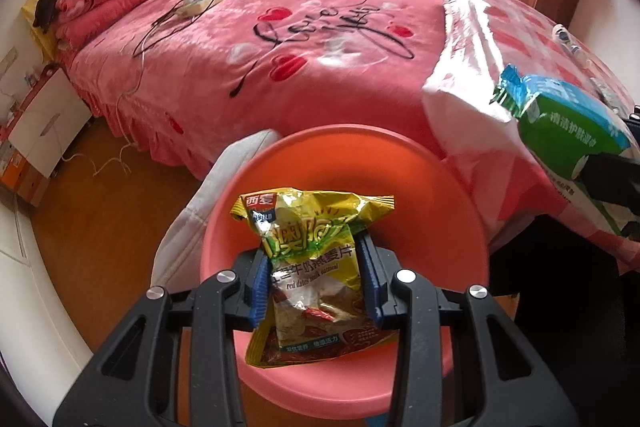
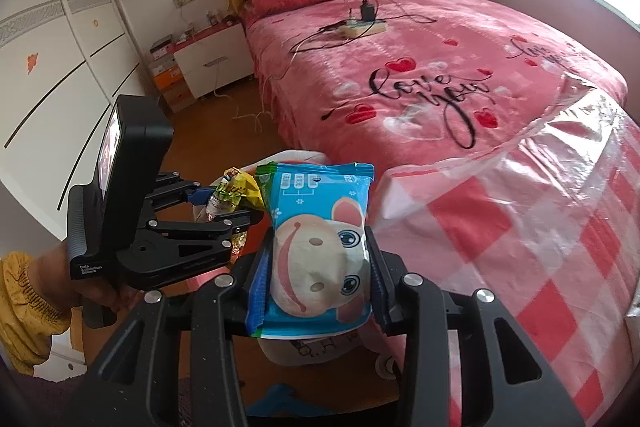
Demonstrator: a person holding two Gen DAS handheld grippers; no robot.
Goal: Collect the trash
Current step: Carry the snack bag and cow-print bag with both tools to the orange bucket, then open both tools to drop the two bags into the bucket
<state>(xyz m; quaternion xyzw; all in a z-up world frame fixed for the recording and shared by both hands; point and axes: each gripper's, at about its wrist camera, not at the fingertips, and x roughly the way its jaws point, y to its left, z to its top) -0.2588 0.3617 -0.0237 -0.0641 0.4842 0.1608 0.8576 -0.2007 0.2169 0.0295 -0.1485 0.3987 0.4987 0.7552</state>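
The left claw (image 1: 316, 287) pinches the oatmeal bag (image 1: 316, 267) over the pink bin (image 1: 440, 227), but the right claw (image 2: 318, 267), gripping a wipes pack (image 2: 320, 243) (near the bed's foot corner), may drop it beside.

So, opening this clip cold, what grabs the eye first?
The yellow oatmeal packet clamped in the left gripper, hanging over the pink basin. Next, the blue wet-wipes pack with a cartoon face, pinched in the right gripper. Behind both, the pink "Love you" bedspread fills the room.
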